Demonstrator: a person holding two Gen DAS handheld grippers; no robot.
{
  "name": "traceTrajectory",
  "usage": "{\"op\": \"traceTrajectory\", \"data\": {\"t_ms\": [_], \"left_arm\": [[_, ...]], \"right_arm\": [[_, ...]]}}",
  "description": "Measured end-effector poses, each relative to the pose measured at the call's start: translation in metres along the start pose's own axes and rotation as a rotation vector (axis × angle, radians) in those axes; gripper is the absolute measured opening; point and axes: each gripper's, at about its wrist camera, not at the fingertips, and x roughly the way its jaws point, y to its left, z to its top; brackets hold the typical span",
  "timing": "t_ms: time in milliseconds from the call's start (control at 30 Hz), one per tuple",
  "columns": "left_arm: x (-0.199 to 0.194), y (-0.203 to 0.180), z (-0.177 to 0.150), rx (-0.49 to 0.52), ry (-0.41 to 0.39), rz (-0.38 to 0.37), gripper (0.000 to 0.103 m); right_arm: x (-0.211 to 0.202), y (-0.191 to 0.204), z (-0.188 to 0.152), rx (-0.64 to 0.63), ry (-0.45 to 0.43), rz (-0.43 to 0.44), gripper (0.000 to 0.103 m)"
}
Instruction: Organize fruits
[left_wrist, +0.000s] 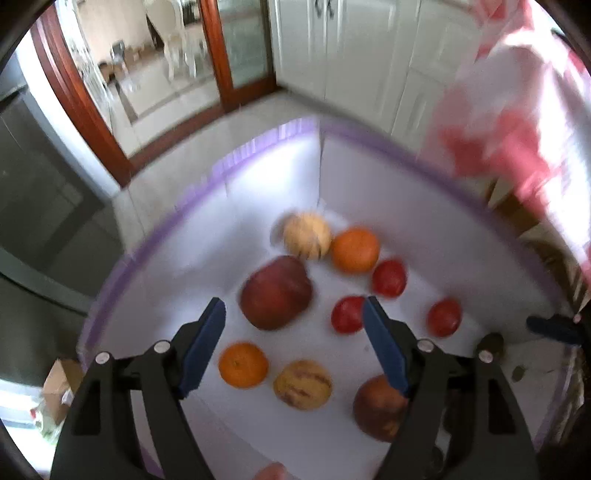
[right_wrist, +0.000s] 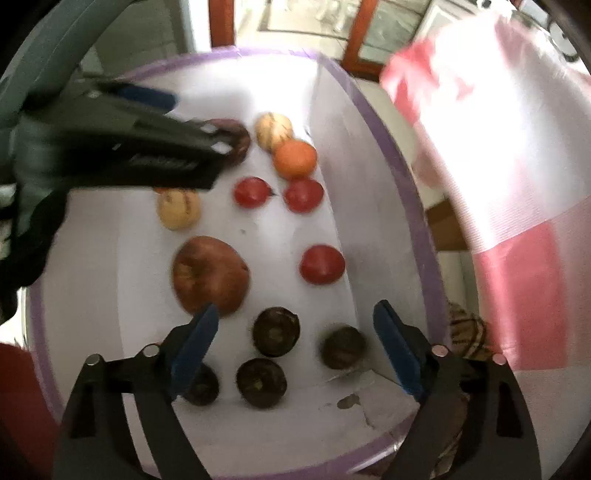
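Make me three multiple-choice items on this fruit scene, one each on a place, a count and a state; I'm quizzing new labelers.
1. Where do the dark fruits lie?
A. close to the right tool
B. at the far corner
C. on the floor

2. How many tomatoes are there?
A. two
B. three
C. five

3. The right tool is:
A. shut on an apple
B. shut on a tomato
C. open and empty

Key:
1 A: all four sit right by its fingers.
2 B: three red ones show in both views.
3 C: the fingers stand wide apart and press on nothing.
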Motion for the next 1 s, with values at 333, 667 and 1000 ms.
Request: {"op": "traceTrajectory", "data": {"t_ms": [333,667,1000], "left_arm": [[-0.101,0.011,0.006,-0.04,-0.351,-0.055,0.102],[-0.041,-0.002,-0.018,-0.06,-0.068,0.002,0.102],[-0.024,-0.011,-0.03,-0.023,0.009,0.013,0.102]], "right_arm": [[-0.054,-0.009,0.002,0.051,-0.093,0.134,0.087],[-0.011,-0.003,-0.004,0.105,0.07,0.049,0.087],[-0.002,-0.002,-0.007,0.098,0.078,0.057,0.087]]}}
